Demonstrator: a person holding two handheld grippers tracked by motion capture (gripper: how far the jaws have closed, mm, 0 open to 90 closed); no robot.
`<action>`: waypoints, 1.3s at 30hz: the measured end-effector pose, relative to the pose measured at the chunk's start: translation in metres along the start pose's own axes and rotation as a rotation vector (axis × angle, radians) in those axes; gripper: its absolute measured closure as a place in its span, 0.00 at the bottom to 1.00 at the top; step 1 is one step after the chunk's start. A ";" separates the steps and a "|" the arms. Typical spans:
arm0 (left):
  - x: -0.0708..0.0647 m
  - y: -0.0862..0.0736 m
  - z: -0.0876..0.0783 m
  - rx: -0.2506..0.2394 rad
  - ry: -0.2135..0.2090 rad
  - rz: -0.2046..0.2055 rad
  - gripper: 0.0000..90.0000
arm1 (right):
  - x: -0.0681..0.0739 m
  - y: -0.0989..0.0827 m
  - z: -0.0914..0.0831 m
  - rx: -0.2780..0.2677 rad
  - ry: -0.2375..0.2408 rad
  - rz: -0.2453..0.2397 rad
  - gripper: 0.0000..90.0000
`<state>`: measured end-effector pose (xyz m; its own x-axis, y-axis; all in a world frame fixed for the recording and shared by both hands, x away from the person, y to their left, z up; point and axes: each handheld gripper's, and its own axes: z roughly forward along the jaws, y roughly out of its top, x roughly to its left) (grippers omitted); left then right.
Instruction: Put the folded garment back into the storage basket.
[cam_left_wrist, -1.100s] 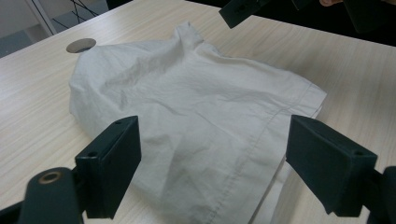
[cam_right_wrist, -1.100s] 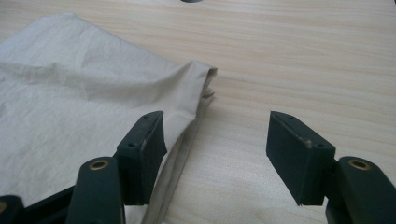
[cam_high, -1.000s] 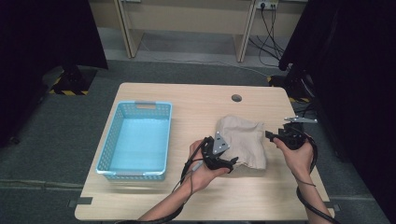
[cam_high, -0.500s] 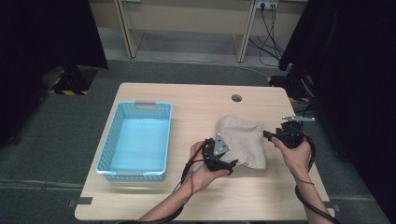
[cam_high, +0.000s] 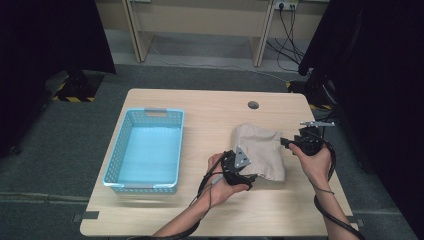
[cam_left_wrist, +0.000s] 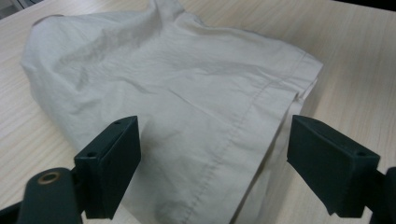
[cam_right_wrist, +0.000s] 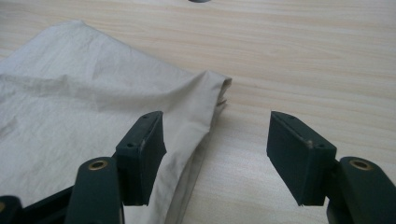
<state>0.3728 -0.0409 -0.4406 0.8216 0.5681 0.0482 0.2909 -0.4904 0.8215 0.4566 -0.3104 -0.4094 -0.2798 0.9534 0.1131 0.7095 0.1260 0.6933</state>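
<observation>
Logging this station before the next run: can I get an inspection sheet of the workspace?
Surface: wooden table, round hole near its far edge.
Job's things: folded beige cloth lying flat; blue basket with nothing in it.
Clutter: nothing seen.
Grippers: left hand-held gripper open over the cloth's near edge; right hand-held gripper open at its right edge.
Cables: black ones trail from both grippers; more by the far wall.
Surroundings: grey floor, dark curtains.

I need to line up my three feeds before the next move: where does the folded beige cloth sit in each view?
High view: the beige cloth lies right of centre on the table, between both grippers.
Left gripper view: it spreads across the upper left and middle, reaching down between the open jaws.
Right gripper view: it covers the left half, under the left jaw.
Shared landmark: the cloth's stitched hem.
</observation>
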 end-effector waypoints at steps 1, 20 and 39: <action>0.000 -0.001 0.001 0.008 0.002 0.004 0.18 | 0.000 0.002 0.001 0.005 -0.002 -0.001 0.41; 0.007 -0.014 0.012 0.111 0.039 0.021 0.21 | 0.009 0.021 0.059 0.155 0.001 0.030 0.40; 0.008 -0.023 0.014 0.177 0.040 0.038 0.56 | 0.026 0.008 0.077 0.168 -0.031 -0.089 0.56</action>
<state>0.3792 -0.0346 -0.4666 0.8143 0.5712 0.1030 0.3446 -0.6187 0.7060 0.5046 -0.2636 -0.4558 -0.3286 0.9439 0.0328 0.7814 0.2522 0.5708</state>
